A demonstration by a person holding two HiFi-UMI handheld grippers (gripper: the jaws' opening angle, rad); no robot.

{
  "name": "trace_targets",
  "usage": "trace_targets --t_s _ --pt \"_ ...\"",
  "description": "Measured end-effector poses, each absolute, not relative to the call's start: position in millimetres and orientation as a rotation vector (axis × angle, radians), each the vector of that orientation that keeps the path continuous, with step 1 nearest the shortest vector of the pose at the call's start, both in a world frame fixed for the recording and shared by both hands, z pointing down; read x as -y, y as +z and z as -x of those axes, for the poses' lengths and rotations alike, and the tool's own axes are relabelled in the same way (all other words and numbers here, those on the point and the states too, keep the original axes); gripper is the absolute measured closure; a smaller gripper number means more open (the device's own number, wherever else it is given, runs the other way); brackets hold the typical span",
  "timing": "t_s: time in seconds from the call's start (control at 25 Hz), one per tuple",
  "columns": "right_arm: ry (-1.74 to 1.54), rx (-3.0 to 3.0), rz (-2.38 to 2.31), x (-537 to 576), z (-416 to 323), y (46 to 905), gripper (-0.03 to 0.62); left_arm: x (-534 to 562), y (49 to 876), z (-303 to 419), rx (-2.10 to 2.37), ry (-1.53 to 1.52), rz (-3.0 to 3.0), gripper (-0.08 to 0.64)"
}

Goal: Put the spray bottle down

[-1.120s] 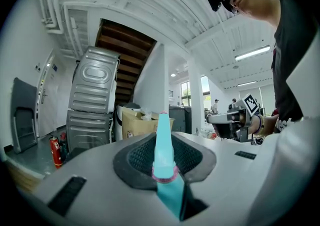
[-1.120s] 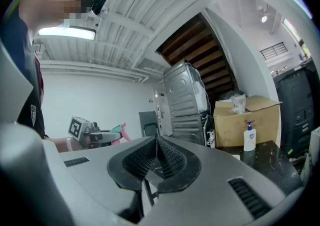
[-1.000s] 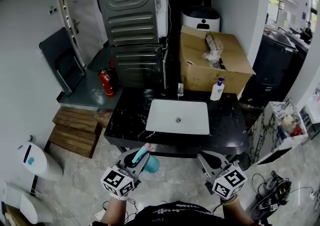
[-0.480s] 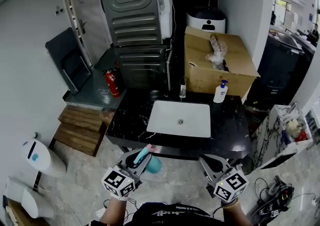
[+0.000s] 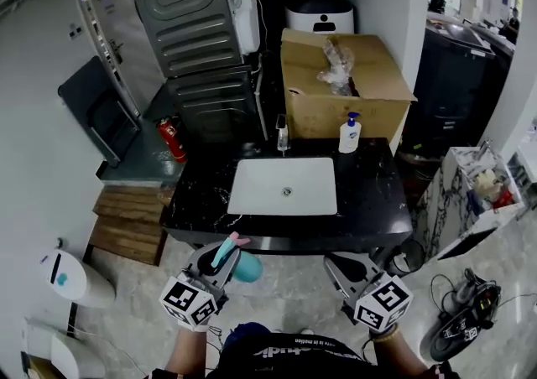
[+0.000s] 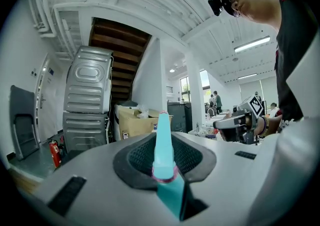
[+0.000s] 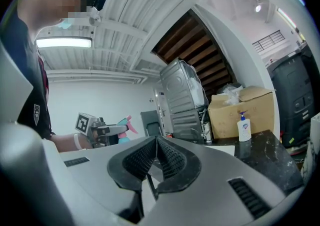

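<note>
Gripping the teal spray bottle (image 5: 246, 268), the left gripper (image 5: 221, 253) hangs just short of the black counter (image 5: 382, 201), with the bottle in the air and resting on no surface. In the left gripper view only a narrow teal strip with a pink ring shows between the pads; the rest of the bottle is hidden behind the jaws. The right gripper (image 5: 337, 263) has its jaws pressed together with nothing between them. A white sink (image 5: 285, 186) sits in the counter. The person's arms are cut off at the head view's lower edge.
</note>
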State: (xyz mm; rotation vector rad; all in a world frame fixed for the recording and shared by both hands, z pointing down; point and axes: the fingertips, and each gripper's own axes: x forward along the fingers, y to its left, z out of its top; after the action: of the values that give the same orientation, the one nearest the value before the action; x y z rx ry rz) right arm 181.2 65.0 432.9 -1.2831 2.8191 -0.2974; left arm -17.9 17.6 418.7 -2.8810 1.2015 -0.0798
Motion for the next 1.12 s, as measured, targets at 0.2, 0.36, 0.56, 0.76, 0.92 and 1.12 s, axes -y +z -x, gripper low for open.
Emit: trace_targets --t_s 0.2,0.36,0.56,0.76,0.92,1.12 --pt "-0.297 -2.748 1.357 -68 -213 438 0.552 -3 419 1 -1.164 -0.074 2.887 0.469" --pt "-0.317 -2.715 1.398 -69 -230 447 0.552 8 421 -8 -1.142 -0.064 2.889 0.469" --pt "-0.309 -2.723 1.412 -61 -232 452 0.552 12 419 -2 -1.150 -0.097 2.862 0.469" --pt "-0.345 -2.734 1.395 -47 -223 452 0.552 18 419 13 -1.200 -0.103 2.864 0.469" --pt "-0.351 -2.757 1.377 -28 -212 450 0.552 40 418 30 -1.251 -0.102 2.847 0.469" --pt "-0.392 -2.792 1.402 14 -205 462 0.552 83 432 40 -1.231 -0.139 2.848 0.469"
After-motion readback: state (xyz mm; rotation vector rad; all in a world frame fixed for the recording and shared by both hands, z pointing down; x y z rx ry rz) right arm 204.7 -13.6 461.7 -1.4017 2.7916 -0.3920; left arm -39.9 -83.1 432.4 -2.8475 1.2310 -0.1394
